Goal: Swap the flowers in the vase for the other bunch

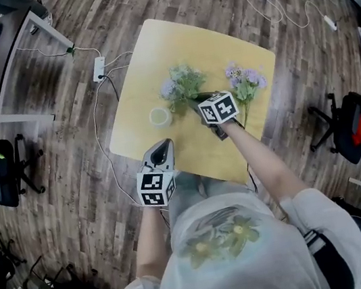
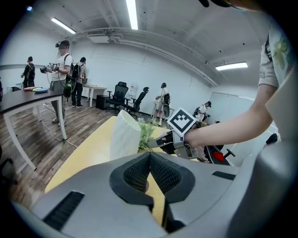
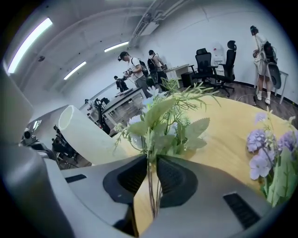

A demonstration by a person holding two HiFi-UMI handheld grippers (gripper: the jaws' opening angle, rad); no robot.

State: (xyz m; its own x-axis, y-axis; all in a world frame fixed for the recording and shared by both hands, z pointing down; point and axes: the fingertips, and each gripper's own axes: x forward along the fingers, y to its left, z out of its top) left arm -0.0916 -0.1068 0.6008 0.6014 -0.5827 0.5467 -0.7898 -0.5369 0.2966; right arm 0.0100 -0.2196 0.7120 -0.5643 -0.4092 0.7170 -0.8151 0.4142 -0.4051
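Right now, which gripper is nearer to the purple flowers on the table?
Right. The right gripper is close beside the purple flowers, holding the other bunch; the left gripper is at the table's near edge.

Bright, even light falls from ceiling strip lights (image 2: 132, 14); every view bulges fisheye-style, corners darkened, near foreground soft.

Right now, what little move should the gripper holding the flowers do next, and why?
Probably lay the green bunch down on the bare table and open the jaws. The right gripper is shut on its stems beside the vase, which looks empty, and the purple bunch lies waiting on the table.
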